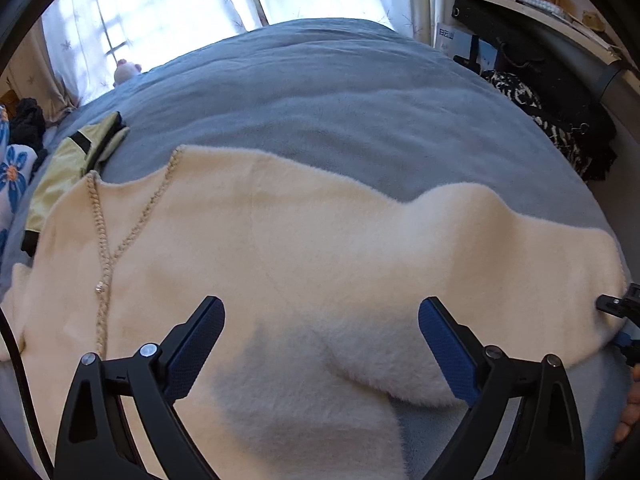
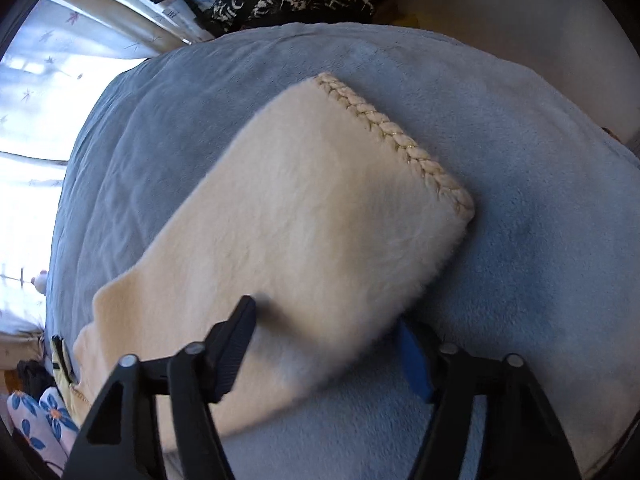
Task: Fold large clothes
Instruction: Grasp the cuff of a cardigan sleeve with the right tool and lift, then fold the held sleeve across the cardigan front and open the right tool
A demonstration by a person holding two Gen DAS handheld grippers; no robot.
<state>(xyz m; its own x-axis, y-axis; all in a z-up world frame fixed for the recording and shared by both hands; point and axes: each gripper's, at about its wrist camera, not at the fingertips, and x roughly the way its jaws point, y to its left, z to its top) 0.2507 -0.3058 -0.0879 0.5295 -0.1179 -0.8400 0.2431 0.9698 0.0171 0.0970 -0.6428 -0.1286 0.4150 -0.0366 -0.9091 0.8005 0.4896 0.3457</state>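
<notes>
A cream fluffy garment (image 1: 280,248) with braided gold trim (image 1: 102,236) lies spread on the grey-blue bed cover (image 1: 340,112). My left gripper (image 1: 322,320) is open just above its near part, holding nothing. In the right wrist view a sleeve (image 2: 320,216) with a braided cuff (image 2: 400,140) lies on the cover (image 2: 520,220). My right gripper (image 2: 326,332) is open with the sleeve between its jaws; the right finger (image 2: 414,364) is partly under the sleeve's edge. The right gripper also shows at the garment's right edge in the left wrist view (image 1: 616,308).
A pale yellow garment (image 1: 68,164) lies at the left beside the cream one. A floral blue-and-white cloth (image 1: 12,176) is at the far left. Black and patterned clothes (image 1: 560,128) are piled at the bed's right side. Curtains (image 1: 160,4) hang behind the bed.
</notes>
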